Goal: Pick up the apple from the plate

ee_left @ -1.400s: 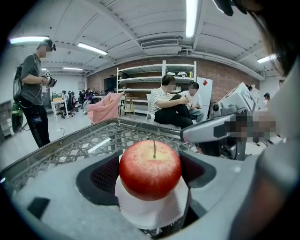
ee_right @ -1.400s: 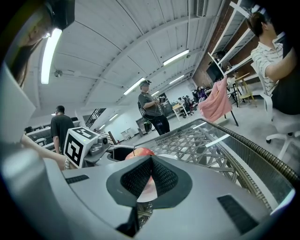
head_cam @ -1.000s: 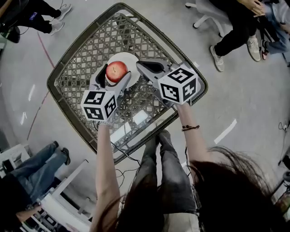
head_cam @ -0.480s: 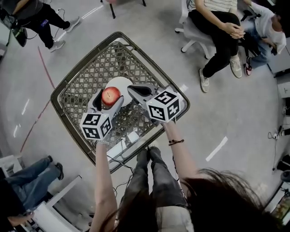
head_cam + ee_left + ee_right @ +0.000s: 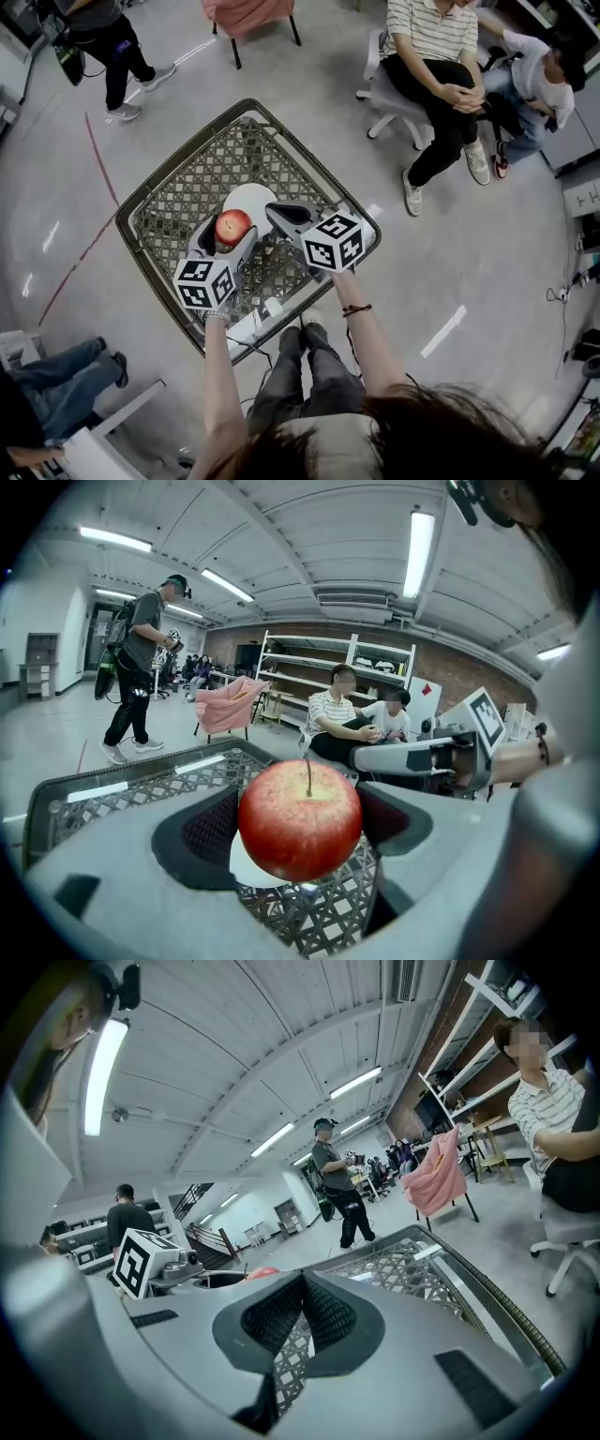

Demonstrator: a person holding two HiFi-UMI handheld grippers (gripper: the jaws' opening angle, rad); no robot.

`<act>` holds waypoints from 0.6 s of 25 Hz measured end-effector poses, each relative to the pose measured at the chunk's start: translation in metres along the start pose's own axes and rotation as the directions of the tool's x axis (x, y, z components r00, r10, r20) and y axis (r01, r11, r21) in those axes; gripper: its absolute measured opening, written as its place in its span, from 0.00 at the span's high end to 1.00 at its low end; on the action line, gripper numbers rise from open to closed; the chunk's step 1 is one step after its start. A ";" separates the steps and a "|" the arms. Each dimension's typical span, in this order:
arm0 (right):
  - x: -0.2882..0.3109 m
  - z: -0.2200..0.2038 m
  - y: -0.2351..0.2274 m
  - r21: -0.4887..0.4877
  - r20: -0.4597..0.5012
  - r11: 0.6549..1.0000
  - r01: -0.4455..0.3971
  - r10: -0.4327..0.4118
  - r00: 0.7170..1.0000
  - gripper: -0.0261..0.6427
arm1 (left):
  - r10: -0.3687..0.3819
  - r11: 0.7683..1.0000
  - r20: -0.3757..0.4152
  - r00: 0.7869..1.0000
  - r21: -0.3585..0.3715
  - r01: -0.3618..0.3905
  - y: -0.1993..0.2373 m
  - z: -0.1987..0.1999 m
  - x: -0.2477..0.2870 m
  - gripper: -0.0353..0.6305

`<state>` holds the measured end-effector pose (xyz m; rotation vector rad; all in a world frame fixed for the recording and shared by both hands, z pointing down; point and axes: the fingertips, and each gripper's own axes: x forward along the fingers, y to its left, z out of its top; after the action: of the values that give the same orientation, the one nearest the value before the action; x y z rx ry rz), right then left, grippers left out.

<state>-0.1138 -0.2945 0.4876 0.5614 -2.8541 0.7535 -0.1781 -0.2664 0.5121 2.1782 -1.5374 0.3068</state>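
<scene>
A red apple sits between the jaws of my left gripper, which is shut on it. It hangs just above the near edge of a white plate. In the left gripper view the apple fills the middle with its stem up, and a piece of the plate shows below it. The plate rests on a lattice-top table. My right gripper is shut and holds nothing; it lies just right of the apple, over the plate's right edge. The right gripper view shows that gripper with its pads touching over the lattice.
Small white items lie near the table's front edge. Two seated people are at the back right, a pink chair stands at the back, a standing person is at the back left, and someone's legs are at the lower left.
The head camera has risen, so the table looks smaller and more of the room shows. My left gripper stays shut on the apple over the plate. The right gripper keeps its place beside it.
</scene>
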 end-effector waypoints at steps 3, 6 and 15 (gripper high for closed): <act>-0.004 0.003 0.006 0.003 0.004 1.000 0.000 0.000 1.000 0.95 | 0.004 1.000 0.007 1.000 -0.010 -0.004 -0.003 0.003 -0.008 0.35; -0.008 0.006 0.013 0.009 0.013 1.000 0.003 -0.003 1.000 0.95 | 0.001 1.000 0.009 1.000 -0.015 -0.001 -0.008 0.006 -0.016 0.35; -0.022 0.018 0.043 0.022 0.065 1.000 -0.014 0.013 0.998 0.95 | -0.003 1.000 0.043 0.999 -0.018 0.004 -0.026 0.021 -0.046 0.35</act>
<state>-0.1108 -0.2623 0.4478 0.5805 -2.9151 0.7840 -0.1718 -0.2308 0.4682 2.1870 -1.5527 0.2463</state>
